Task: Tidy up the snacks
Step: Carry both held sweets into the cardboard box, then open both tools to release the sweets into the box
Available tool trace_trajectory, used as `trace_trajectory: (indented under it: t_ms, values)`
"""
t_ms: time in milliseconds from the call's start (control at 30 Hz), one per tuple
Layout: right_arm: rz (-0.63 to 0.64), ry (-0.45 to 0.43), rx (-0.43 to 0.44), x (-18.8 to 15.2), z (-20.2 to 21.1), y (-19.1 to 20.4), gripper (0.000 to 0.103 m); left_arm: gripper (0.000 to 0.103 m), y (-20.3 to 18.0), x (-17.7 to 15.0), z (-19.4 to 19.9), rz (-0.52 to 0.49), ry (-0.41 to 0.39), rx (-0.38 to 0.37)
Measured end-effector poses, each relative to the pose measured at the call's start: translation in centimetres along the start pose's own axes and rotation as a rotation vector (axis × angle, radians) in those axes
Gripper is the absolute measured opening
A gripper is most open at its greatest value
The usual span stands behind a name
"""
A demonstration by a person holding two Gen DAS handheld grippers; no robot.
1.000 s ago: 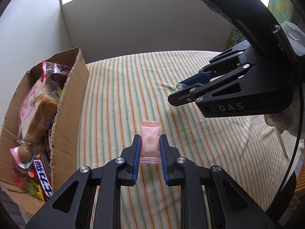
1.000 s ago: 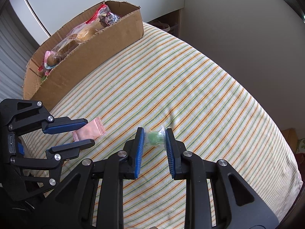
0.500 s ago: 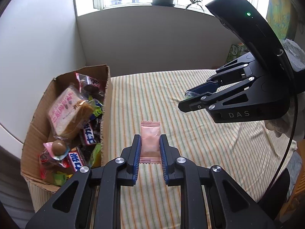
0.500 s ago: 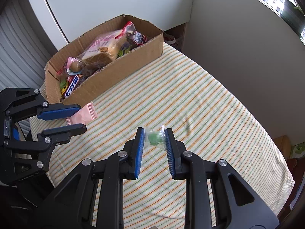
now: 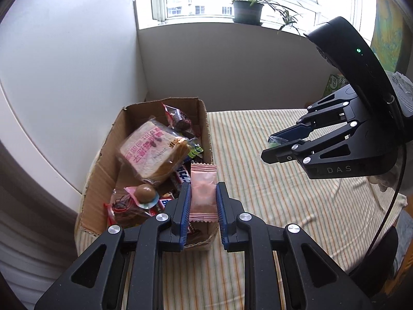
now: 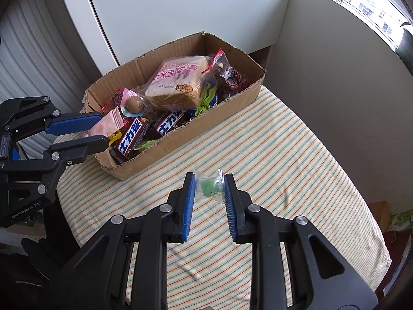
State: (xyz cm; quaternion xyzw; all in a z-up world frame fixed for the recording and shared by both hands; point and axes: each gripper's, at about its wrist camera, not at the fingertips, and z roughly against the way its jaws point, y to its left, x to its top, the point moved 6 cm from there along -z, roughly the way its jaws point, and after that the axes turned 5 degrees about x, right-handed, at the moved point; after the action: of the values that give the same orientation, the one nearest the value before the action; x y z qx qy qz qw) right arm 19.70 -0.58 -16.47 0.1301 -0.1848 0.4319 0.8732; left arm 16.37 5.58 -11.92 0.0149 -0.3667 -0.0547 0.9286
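Home room, potted plant on windowsill, striped tablecloth, snack box

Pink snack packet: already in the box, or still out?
Out. The pink snack packet is clamped in the left tool, held in the air above the cardboard box's near end, not resting among the snacks.

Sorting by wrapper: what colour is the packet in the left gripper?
Pale pink packet, clearest in the left wrist view.
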Motion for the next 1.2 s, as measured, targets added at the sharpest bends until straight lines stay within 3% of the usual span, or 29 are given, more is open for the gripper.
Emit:
trace_trajectory:
  t_ms: [467, 1033, 1067, 1100, 1167, 1200]
  values:
    - [0.01, -0.053, 0.057, 5.7, -1.6, 3.1, 0.023, 0.018, 8.8, 0.4, -1.1, 0.14, -0.005, 0.076]
    - [-0.01, -0.051, 0.125, 6.8, -3.8, 4.2, 0.024, 0.019, 10.7, 0.9, -3.2, 0.19, 0.036, 0.087]
    - [-0.009, -0.05, 0.126, 6.8, -3.7, 4.2, 0.026, 0.027, 10.7, 0.8, -3.2, 0.192, 0.041, 0.087]
    - [-0.008, -0.052, 0.125, 6.8, -3.7, 4.2, 0.035, 0.039, 10.8, 0.9, -3.2, 0.194, 0.04, 0.09]
    - [-0.004, -0.067, 0.119, 6.8, -3.3, 4.2, 0.051, 0.047, 10.9, 0.9, -3.0, 0.2, 0.031, 0.099]
    - [-0.005, -0.07, 0.117, 6.8, -3.2, 4.2, 0.052, 0.047, 10.9, 1.0, -3.0, 0.203, 0.03, 0.098]
